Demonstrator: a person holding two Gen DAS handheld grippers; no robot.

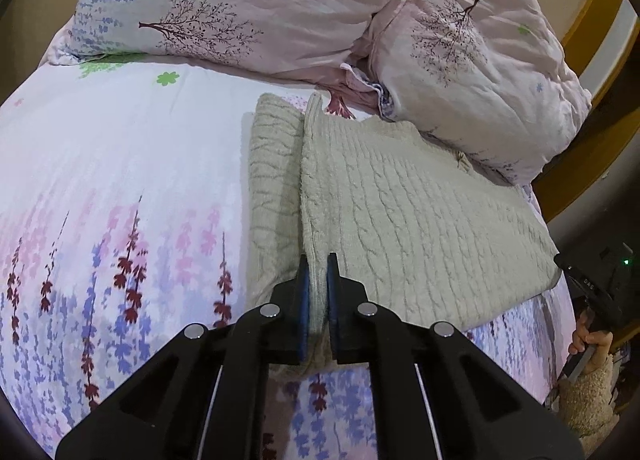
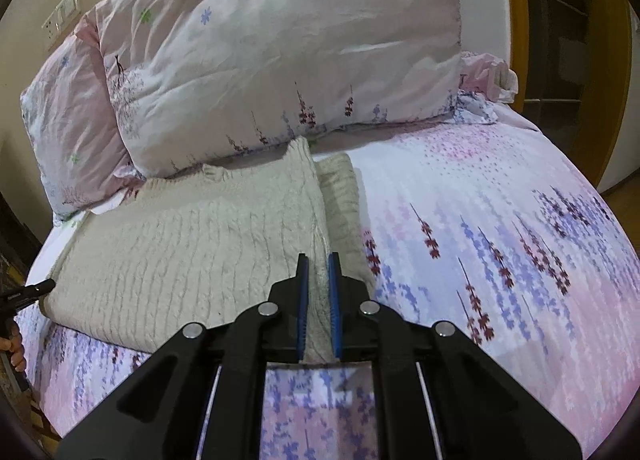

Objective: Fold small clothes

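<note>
A beige cable-knit sweater lies on the floral bed sheet, one side folded over onto the body. In the left wrist view my left gripper is shut on a raised fold of the sweater's near edge. In the right wrist view the sweater lies to the left, and my right gripper is shut on its near fold edge. The right gripper's body shows at the right edge of the left wrist view.
Two pink floral pillows lie against the wall behind the sweater, the right one touching its far edge. The same pillows show in the right wrist view. A wooden door frame stands to the right of the bed.
</note>
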